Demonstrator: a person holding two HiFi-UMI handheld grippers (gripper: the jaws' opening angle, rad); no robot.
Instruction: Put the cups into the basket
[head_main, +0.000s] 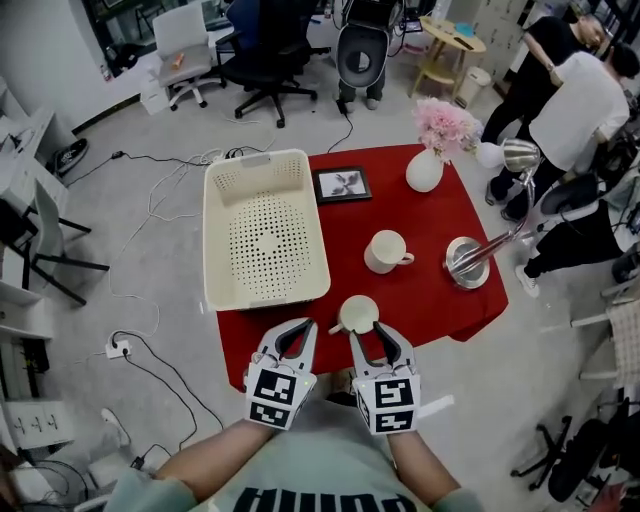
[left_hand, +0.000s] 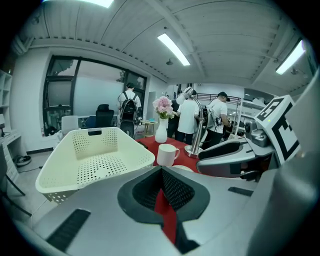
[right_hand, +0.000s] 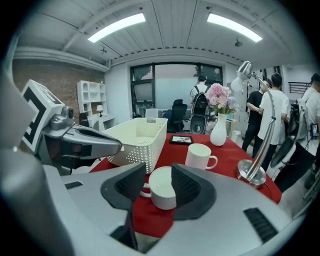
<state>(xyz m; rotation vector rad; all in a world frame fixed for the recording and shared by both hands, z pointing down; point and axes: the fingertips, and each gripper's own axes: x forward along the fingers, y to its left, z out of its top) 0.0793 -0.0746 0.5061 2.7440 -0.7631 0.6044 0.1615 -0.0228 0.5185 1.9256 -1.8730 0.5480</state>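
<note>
Seen from the head, the near cup (head_main: 358, 313) stands by the worktop's (head_main: 430, 300) front edge, just right of the basket (head_main: 212, 240); the left gripper view shows the left tongs (left_hand: 161, 170) closed and empty; the right gripper view shows the right tongs (right_hand: 159, 172) open around that cup.

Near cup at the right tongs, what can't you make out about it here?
- Contact: in the right gripper view the right tongs flank the near cup, and one jaw covers its side, so touch is unclear.
- Handle: mostly behind the other jaw.
- Left gripper view: only its rim shows over the left tongs.
</note>
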